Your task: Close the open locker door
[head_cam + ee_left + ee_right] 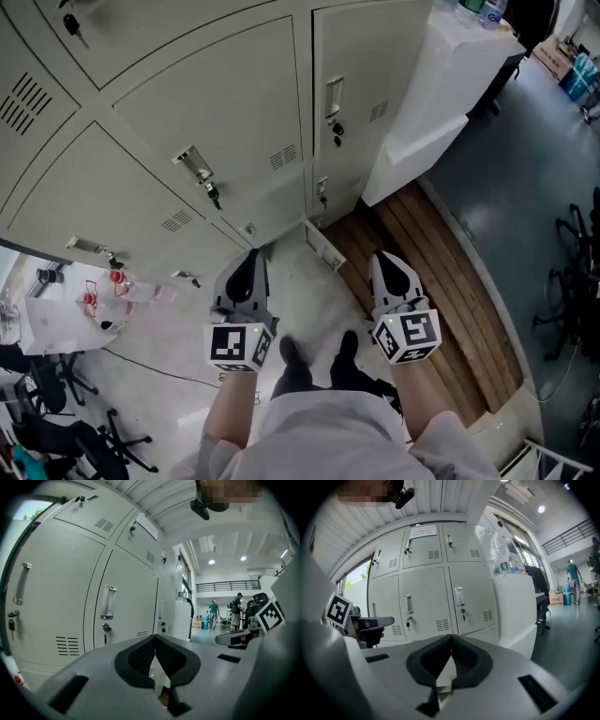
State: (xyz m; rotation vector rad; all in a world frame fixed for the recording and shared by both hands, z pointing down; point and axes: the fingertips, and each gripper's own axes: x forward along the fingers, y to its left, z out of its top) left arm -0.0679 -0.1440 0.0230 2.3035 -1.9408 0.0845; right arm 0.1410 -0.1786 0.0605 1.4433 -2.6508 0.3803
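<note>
Grey locker door — ajar, jutting out from the lockers — left tongs, right tongs clenched (empty).

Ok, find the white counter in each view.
Head view: counter at upper right.
Left gripper view: counter small, just right of centre, beyond the lockers.
Right gripper view: counter right of centre.
Shared landmark: the lockers, with the counter at their right end in every view.
</note>
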